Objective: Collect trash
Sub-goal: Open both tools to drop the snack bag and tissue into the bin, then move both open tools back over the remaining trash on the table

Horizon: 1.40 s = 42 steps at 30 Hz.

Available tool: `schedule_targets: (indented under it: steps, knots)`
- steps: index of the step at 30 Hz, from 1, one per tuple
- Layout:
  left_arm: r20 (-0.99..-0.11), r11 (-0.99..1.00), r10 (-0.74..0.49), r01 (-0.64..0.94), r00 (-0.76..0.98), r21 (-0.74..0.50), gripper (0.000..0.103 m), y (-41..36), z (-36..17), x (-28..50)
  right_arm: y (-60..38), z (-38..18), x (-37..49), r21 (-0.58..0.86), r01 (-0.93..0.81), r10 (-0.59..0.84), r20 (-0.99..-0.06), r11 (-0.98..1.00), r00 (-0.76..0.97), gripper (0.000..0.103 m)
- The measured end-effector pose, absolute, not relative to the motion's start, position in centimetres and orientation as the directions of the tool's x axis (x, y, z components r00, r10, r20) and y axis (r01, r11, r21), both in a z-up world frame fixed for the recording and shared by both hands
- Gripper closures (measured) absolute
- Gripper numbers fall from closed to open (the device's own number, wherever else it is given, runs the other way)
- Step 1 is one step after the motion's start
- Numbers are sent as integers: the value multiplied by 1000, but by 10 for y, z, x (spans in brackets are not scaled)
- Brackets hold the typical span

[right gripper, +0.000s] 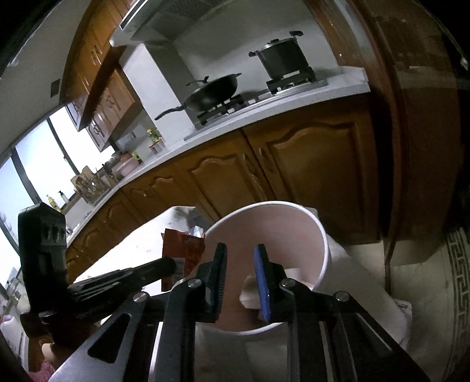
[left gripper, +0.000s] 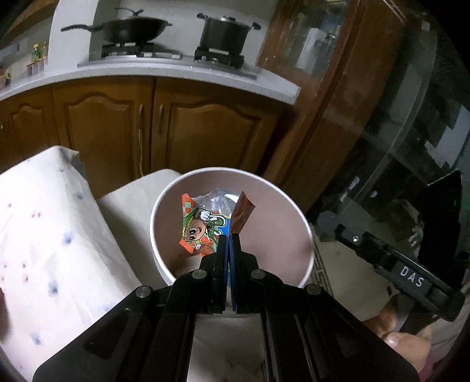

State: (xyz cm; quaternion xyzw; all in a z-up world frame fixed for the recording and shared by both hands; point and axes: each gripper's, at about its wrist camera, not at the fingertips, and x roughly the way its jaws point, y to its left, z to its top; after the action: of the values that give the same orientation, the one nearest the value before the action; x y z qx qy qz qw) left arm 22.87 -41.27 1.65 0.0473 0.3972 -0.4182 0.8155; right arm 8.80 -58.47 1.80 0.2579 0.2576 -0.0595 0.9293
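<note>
A white paper bucket [left gripper: 164, 205] stands below my left gripper [left gripper: 229, 238], which is shut on a red-brown snack wrapper [left gripper: 241, 214] held over the bucket's mouth. Inside lie a colourful cartoon wrapper [left gripper: 202, 226] and clear plastic [left gripper: 217, 198]. In the right wrist view the bucket [right gripper: 323, 235] is straight ahead, and my right gripper [right gripper: 240, 249] is open and empty over its near rim. The left gripper [right gripper: 164, 264] shows at the left there, holding the red-brown wrapper [right gripper: 182, 249].
A table with a white flowered cloth [left gripper: 44, 235] lies left of the bucket. Behind are brown cabinets [left gripper: 205, 126] and a counter with a wok [left gripper: 132, 28] and a pot [left gripper: 226, 32]. A dark glass cabinet [left gripper: 382, 117] stands right. The right gripper's body [left gripper: 411, 279] is at the right.
</note>
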Motion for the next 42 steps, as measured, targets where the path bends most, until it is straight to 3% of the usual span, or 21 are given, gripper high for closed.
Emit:
schedule_targets:
  steps: [4,6,8,13,17,20,22,28,32,42]
  knots:
    - [-704,648,-634,717,320,-257,98,-416,11,230,-588,15,89,460,251,25,-513,852,858,82]
    - [-709,649,-631,715,316,-259,86,-417,10,230,-588,16,88,466,252,24,-510,848,860,80]
    - [-705,654,-631,711,324,-258,66,-417,11,229,-588,17,87,472,253,25,-505,844,863,80]
    - [-696,656,-637,708,332,-263,64,-413,15,227,-587,21,81,480,257,16,-493,839,870,62]
    - [-688,669,-639,690,342,-278,58,-397,19,225,-581,26,77,480,250,15,-482,841,876,59]
    - [-685,690,-632,666,364,-282,56,-379,22,222,-575,30,76,482,237,23,-473,843,881,47]
    - [-680,702,-632,646,371,-299,55,-363,23,221,-568,32,76,486,221,36,-464,846,885,31]
    - [-666,756,-604,577,437,-308,42,-309,27,212,-539,31,82,490,166,96,-466,856,880,15]
    - [-660,794,-570,532,488,-293,33,-275,31,204,-521,30,86,496,138,133,-472,857,872,15]
    - [-655,862,-494,421,572,-283,31,-195,32,194,-474,31,93,493,65,206,-475,867,856,13]
